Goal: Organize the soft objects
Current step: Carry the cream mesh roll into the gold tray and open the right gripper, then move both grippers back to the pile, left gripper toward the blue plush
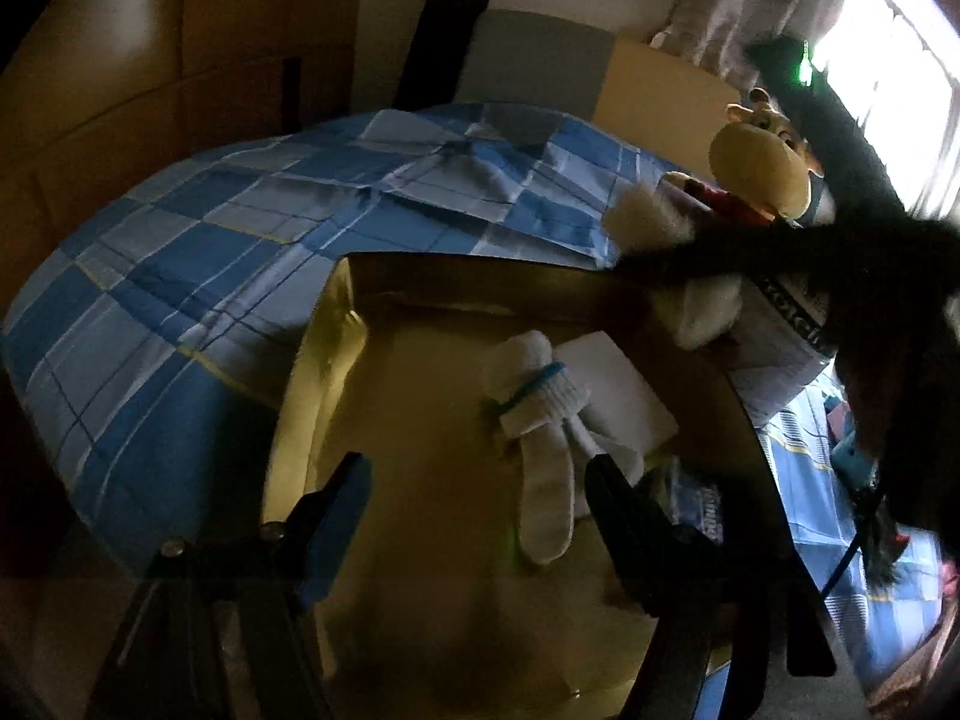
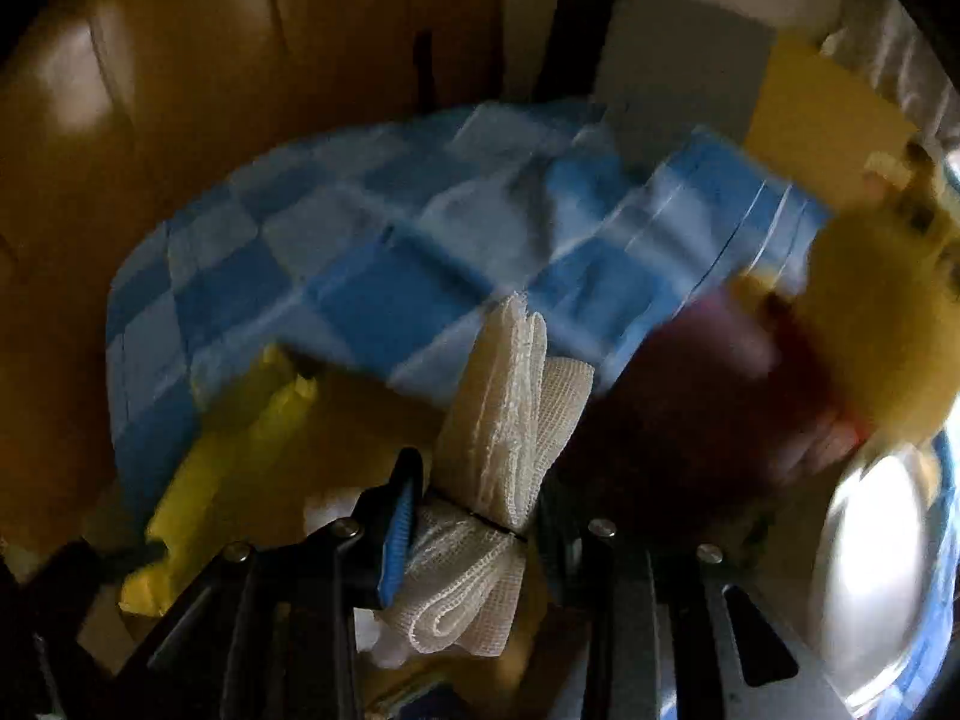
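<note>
The right hand-held gripper point(image 2: 474, 516) pinches a bundled white mesh cloth point(image 2: 498, 420) above a cardboard box point(image 1: 420, 360). The left hand-held gripper point(image 1: 480, 492) hangs spread and empty over the box, where white socks point(image 1: 540, 420) lie. Behind sits a blue checked bed point(image 1: 240, 252), with a plush toy point(image 1: 762, 168) at its far edge.

Our left gripper point(image 1: 474, 474) tilts downward, jaws apart with nothing pinched between them; our right gripper point(image 2: 474, 516) angles down steeply, clamped on a mesh bundle point(image 2: 498, 450).
</note>
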